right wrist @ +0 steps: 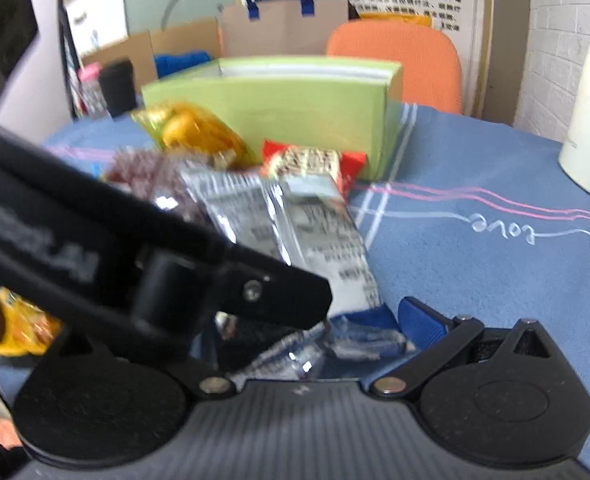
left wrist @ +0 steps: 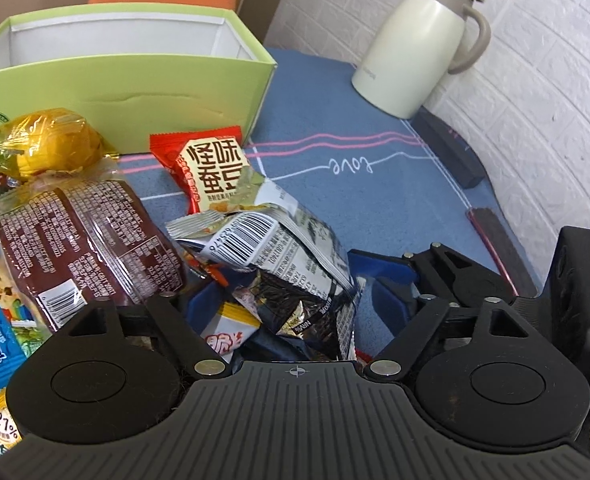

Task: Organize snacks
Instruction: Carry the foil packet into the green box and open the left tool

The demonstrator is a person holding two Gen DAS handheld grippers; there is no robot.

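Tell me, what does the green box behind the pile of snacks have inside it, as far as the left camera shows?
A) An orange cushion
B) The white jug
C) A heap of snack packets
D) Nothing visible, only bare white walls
D: the green box shows only its bare white inner walls in the left wrist view, though its floor is hidden, while the snacks lie outside in front of it.
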